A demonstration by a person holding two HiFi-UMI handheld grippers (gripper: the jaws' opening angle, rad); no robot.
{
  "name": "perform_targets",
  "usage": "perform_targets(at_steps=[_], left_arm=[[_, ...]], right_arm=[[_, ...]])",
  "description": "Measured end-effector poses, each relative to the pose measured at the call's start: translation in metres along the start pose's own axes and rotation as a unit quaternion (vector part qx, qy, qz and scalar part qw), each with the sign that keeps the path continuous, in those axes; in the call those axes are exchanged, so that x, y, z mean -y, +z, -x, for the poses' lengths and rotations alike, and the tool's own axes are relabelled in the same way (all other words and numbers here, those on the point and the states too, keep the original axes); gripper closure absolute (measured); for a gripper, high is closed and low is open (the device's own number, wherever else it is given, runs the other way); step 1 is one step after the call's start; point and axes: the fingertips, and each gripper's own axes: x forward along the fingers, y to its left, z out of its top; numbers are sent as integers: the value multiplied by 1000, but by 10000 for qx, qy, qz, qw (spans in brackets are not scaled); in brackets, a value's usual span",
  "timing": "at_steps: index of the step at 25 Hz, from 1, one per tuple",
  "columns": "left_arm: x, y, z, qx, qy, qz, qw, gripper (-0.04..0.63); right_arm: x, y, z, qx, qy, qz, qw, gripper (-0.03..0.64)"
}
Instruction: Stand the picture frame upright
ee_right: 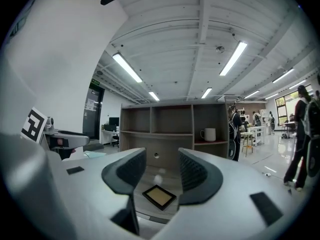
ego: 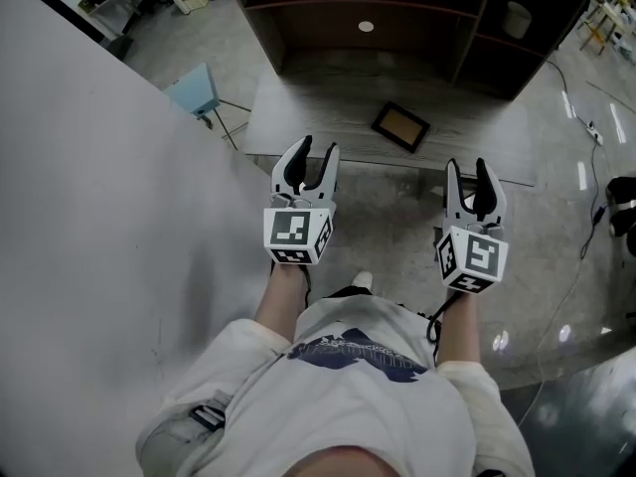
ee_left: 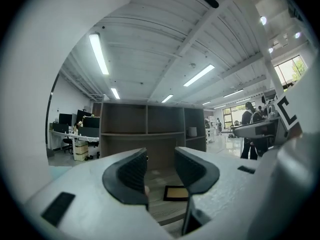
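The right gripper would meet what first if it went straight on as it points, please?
The right gripper would probably reach the shelf unit's back panel, passing above the flat picture frame; depth is unclear.

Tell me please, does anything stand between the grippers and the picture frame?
Nothing visible does. The picture frame lies flat on the desk. The left gripper and the right gripper, both open, face it with only bare desk between.

An open-plan office-cum-lab — ceiling strip lights (ee_left: 98, 53), desks with monitors (ee_left: 80, 129), a wooden shelf unit (ee_left: 147, 126), polished concrete floor (ego: 556, 117).
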Motion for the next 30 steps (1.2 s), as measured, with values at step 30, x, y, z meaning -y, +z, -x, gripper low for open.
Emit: perform_targets(at_steps=[30], left_arm=[[-18, -35, -159, -480, -20, -305, 9984, 443]], right_arm=[[60, -57, -136, -738, 77, -445, 9962, 417]])
